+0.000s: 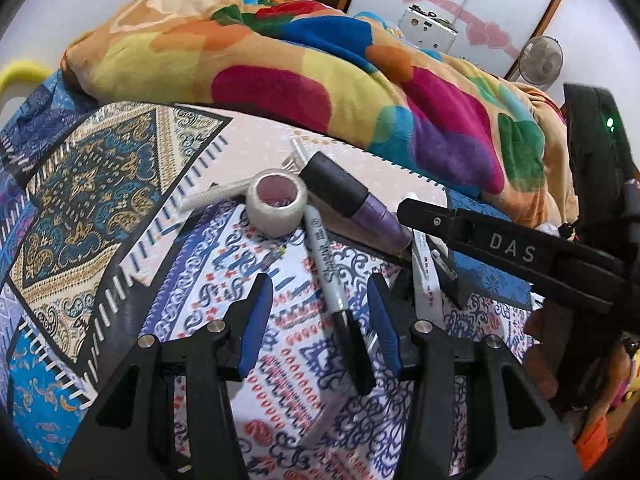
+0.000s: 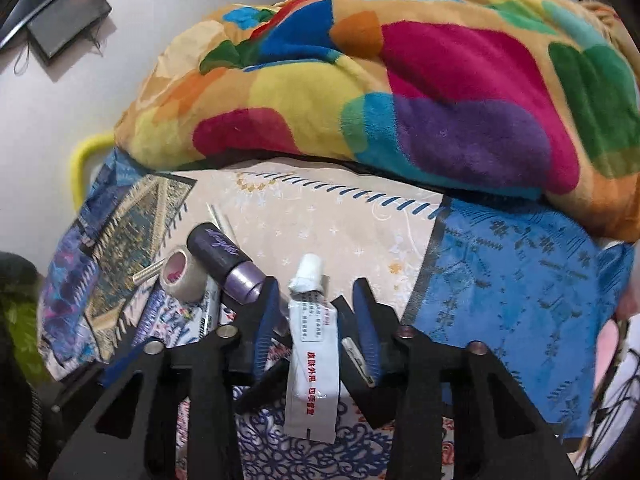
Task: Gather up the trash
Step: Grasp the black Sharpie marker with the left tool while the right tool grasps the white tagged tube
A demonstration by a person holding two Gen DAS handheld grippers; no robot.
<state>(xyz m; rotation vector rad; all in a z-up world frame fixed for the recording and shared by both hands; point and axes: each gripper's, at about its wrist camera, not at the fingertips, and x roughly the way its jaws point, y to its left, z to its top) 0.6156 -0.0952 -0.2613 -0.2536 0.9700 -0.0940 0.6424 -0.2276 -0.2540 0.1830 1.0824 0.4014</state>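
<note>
**Hand-held grippers close in on clutter strewn across a bed**

Two hand-held grippers hang over a patchwork bedspread (image 1: 100, 208), beside a heap of bright fleece blanket (image 1: 280, 64). The left hand-held gripper (image 1: 320, 312) stands partly open, its blue pads astride a black marker (image 1: 332, 280) without pressing it. The right hand-held gripper (image 2: 316, 320) is narrower, its pads flanking a white ointment tube (image 2: 310, 344); a gap shows on each side, so it does not yet grip.

Using the roll of tape (image 1: 276, 204) as landmark: the marker lies just beside it, running toward the camera; one purple-and-black bottle (image 1: 352, 204) lies touching or nearly touching its far right side; the tube rests beyond the bottle. Thin pale sticks, two or perhaps three, lie behind the roll.

The count: one roll, one marker, one bottle, one tube.

The risks: the soft bedding may give under a downward push, letting the flat tube slip sideways from the pads. The two grippers work close together and could collide. The round marker may roll off the pads.
</note>
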